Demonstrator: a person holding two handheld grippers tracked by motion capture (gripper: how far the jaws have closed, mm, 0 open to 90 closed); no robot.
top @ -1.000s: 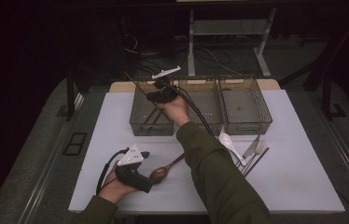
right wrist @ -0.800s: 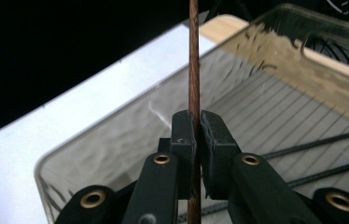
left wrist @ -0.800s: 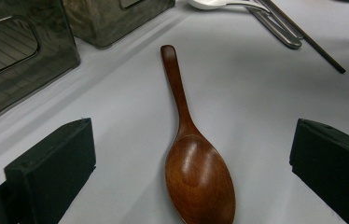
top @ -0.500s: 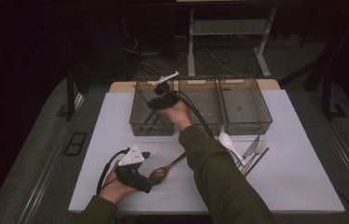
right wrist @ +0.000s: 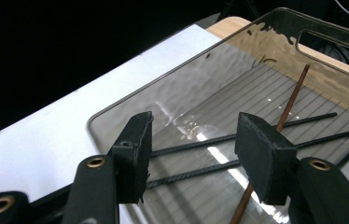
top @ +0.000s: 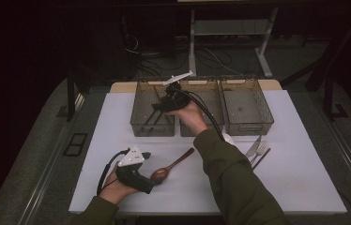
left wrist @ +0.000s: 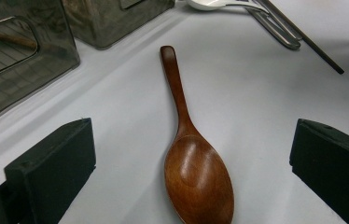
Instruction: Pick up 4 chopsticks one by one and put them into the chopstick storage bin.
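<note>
A brown wooden spoon (left wrist: 196, 172) lies on the white table, its bowl between the wide jaws of my left gripper (left wrist: 196, 140), which is open and rests at the table's front left (top: 151, 180). My right gripper (right wrist: 193, 130) hovers over the leftmost clear bin (top: 141, 108). Its jaws have just been opening and nothing is between them. Below them, on the bin floor, lie two black chopsticks (right wrist: 256, 133) and a brown chopstick (right wrist: 294, 98). In the high view the right gripper (top: 158, 107) points down and left into that bin.
Two more clear bins stand in a row to the right, the middle one (top: 211, 93) and the right one (top: 248, 105). A knife, fork and dark chopstick (top: 258, 150) lie beside a white spoon (top: 227, 138) at the right forearm. The table edge runs near the left hand.
The right hand has shifted a little to the right above the left bin. The left hand and the wooden spoon have not moved.
</note>
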